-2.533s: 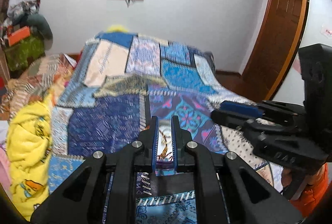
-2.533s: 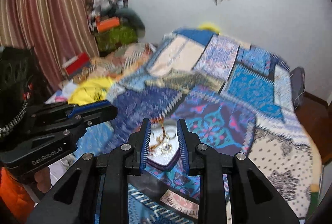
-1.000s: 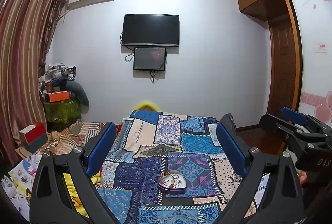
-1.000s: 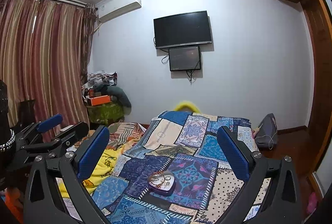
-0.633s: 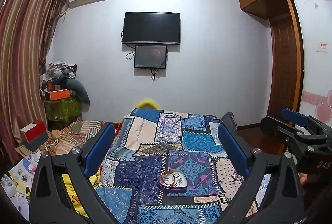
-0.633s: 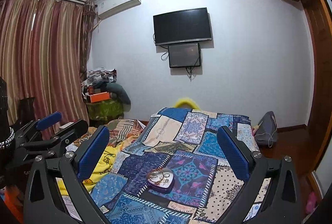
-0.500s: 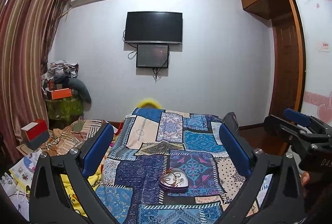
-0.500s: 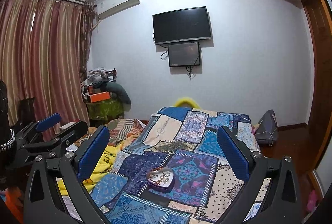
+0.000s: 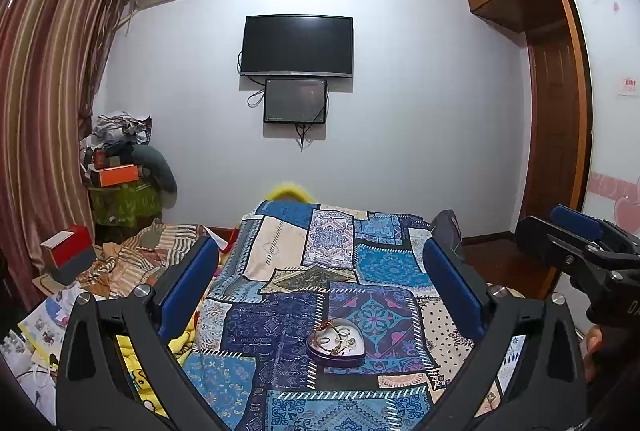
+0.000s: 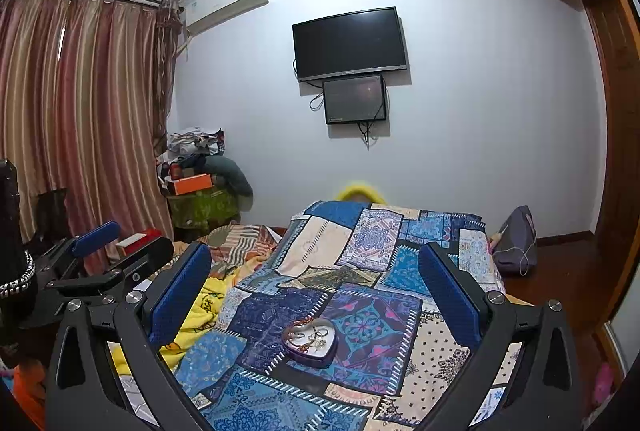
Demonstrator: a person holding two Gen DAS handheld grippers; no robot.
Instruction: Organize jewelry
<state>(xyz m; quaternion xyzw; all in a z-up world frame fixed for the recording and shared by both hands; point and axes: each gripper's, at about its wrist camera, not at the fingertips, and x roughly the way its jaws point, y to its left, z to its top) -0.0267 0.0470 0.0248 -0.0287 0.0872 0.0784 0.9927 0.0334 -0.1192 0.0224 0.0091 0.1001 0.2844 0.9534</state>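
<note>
The left gripper point(image 9: 320, 279), spread wide and empty, has the heart-shaped tin point(image 9: 335, 342) of jewelry ahead, below its fingers, slightly right of centre. The right gripper point(image 10: 314, 277), equally wide and empty, sees it just left of centre; neither looks nearer.

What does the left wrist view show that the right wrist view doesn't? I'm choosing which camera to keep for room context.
Only the left wrist view shows the wardrobe door with pink heart decals and the right gripper at its edge. Only the right wrist view shows the purple bag on the floor, the full curtain, and the left gripper. Both show the heart-shaped tin holding jewelry on the patchwork bedspread, the wall TV, and open jaws.
</note>
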